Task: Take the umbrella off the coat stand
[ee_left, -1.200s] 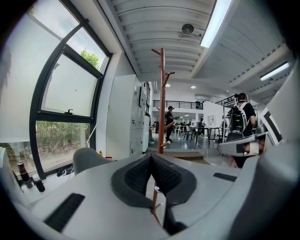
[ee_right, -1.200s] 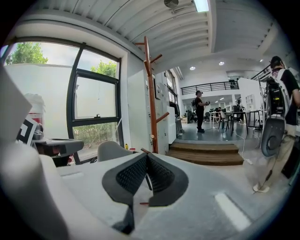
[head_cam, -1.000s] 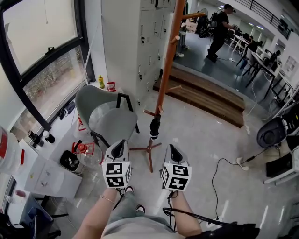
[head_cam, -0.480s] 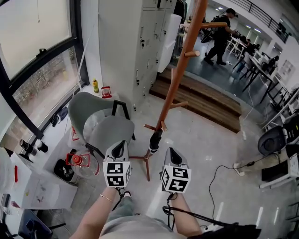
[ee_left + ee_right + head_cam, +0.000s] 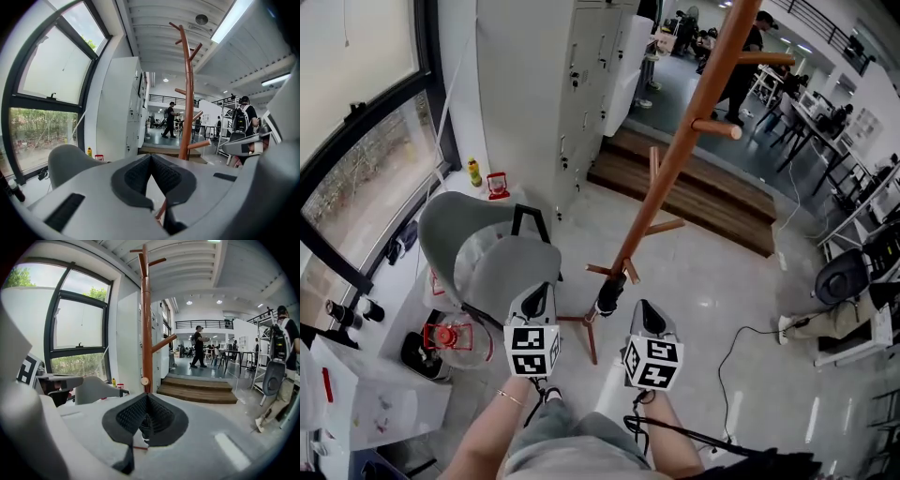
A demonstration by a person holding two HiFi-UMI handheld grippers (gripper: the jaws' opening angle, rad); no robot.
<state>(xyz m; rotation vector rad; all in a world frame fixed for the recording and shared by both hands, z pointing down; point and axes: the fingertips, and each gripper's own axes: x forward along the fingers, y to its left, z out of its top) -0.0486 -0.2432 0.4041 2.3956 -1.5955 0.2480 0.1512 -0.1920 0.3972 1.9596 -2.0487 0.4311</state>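
Two grippers point forward side by side – the left gripper [image 5: 536, 300] and the right gripper [image 5: 645, 317] – and each has its jaws closed tip to tip with nothing pinched between them. The umbrella [image 5: 609, 292], black and folded, hangs low on the stand [image 5: 675, 155], right under a pair of short pegs near its foot. It lies just ahead of the jaws, between the two grippers and nearer the right one's tips, touching neither. In the left gripper view the stand rises ahead and a little to the right of the closed tips. In the right gripper view it rises straight ahead of them, with a round peg end [image 5: 145, 380] just above the tips. A grey chair [image 5: 492, 248] stands ahead and to the left of the left jaws, with white lockers [image 5: 548, 94] beyond it. Wooden steps [image 5: 703, 192] run across well beyond the stand. A red lantern [image 5: 442, 335] sits low to the left of the left gripper — beside the chair's legs. A cable [image 5: 741, 337] trails over the floor to the right of the right jaws.
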